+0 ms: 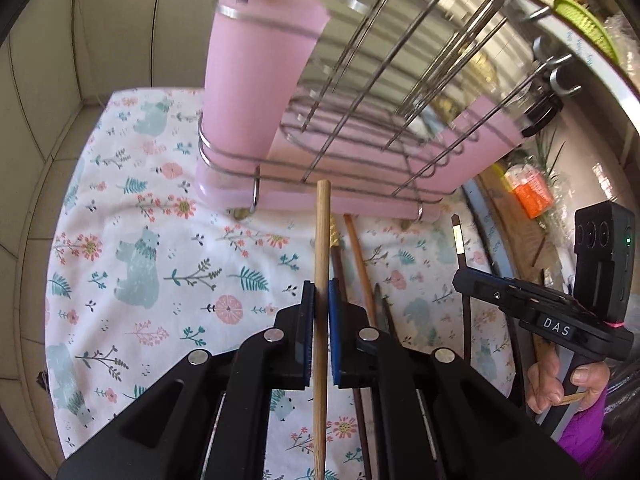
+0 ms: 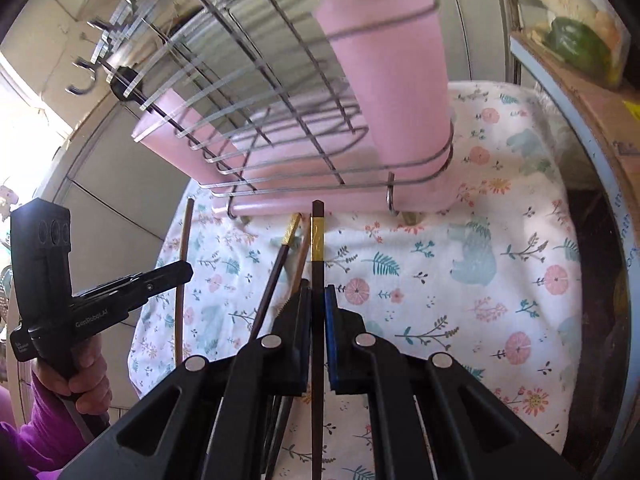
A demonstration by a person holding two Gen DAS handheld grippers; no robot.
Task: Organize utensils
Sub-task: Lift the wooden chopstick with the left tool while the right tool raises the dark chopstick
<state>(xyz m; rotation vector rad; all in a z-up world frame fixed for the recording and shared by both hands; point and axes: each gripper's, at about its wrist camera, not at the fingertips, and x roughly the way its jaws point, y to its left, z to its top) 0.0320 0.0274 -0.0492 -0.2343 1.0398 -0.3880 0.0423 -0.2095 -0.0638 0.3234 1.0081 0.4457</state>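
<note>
While the left gripper (image 1: 320, 300) pinches a light wooden chopstick (image 1: 321, 248) and the right gripper (image 2: 318, 304) pinches a dark gold-banded chopstick (image 2: 317, 256), the pink dish rack (image 1: 320, 152) stands ahead, with loose chopsticks (image 1: 360, 256) on the flowery cloth (image 1: 140, 240).

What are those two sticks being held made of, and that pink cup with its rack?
Pale chopstick: looks like bare wood or bamboo, matt. Dark chopstick: seemingly lacquered wood with a shiny gold band. Pink cup: probably matt plastic, smooth and evenly coloured. Rack: thin gleaming metal wire.
</note>
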